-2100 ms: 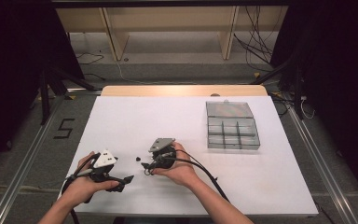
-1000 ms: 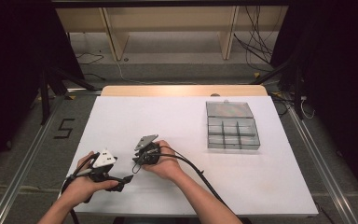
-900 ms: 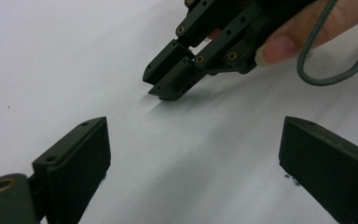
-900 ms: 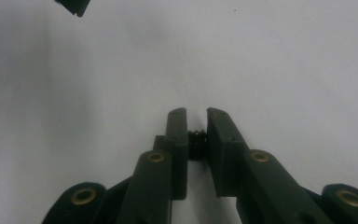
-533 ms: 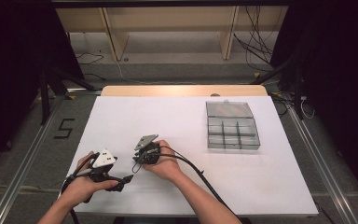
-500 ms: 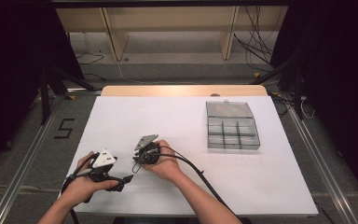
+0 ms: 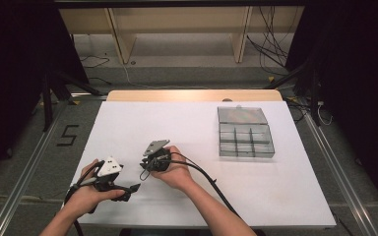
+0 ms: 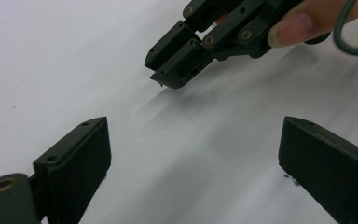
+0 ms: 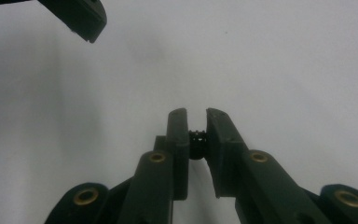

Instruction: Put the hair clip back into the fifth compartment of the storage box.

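Toothed black part (image 9: 196, 139), tiny beside all else, sat pinched in the right tool (image 9: 196, 122), low over the near middle of the white bench (image 7: 202, 123). The bench's broad, bare surface gave a plain ground against which so small a piece could be picked out.

At about two o'clock from the right tool, well apart, stood a clear compartment box (image 7: 245, 132) with its lid laid back toward twelve. It was likely the place where such pieces were meant to go, though what lay in its cells was too small to tell.

At eight o'clock from the right tool, the left tool (image 8: 200, 177) rested near the bench's front edge in the left hand (image 7: 86, 194). Its jaws stood wide with nothing between them, pointing toward the right tool's tip, probably to stay ready without crowding the pick.

The right hand (image 7: 174, 172) held its tool tilted down toward seven o'clock. The jaws were drawn narrow and gripped the part just behind their tips, deep enough, I judged, that it would not slip out.
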Demonstrator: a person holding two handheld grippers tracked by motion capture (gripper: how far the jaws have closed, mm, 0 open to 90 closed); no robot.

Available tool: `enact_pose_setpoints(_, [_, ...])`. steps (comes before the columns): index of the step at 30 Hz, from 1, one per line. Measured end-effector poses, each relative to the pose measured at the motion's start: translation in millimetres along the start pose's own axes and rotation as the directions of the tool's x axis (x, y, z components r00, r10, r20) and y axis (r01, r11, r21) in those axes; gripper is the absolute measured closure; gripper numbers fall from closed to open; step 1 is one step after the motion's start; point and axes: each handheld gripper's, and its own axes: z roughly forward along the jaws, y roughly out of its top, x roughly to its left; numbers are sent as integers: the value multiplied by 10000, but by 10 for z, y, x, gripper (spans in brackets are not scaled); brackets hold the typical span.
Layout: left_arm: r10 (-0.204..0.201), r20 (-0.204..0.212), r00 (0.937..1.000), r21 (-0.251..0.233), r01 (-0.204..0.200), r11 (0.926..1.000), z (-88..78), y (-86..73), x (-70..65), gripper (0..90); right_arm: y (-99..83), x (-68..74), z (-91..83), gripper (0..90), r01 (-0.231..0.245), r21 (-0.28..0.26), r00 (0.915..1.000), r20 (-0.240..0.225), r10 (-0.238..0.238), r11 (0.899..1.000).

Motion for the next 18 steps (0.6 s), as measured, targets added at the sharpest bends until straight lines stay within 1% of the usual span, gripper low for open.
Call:
enact_pose_setpoints(6, [-40, 0, 10000, -14, 40, 10000, 3, -2, -3, 88, 28, -1, -76, 804, -42, -182, 10000, 46, 43, 9998])
enact_pose_setpoints(13, [11, -31, 10000, 6, -11, 10000, -2, -1, 4, 88, 41, -1, -146, 805, -9, -352, 9999, 136, 14, 9994])
enact_pose_setpoints(18, [17, -47, 10000, 14, -17, 10000, -1, -2, 6, 88, 31, -8, -177, 805, -11, -359, 9999, 142, 16, 9994])
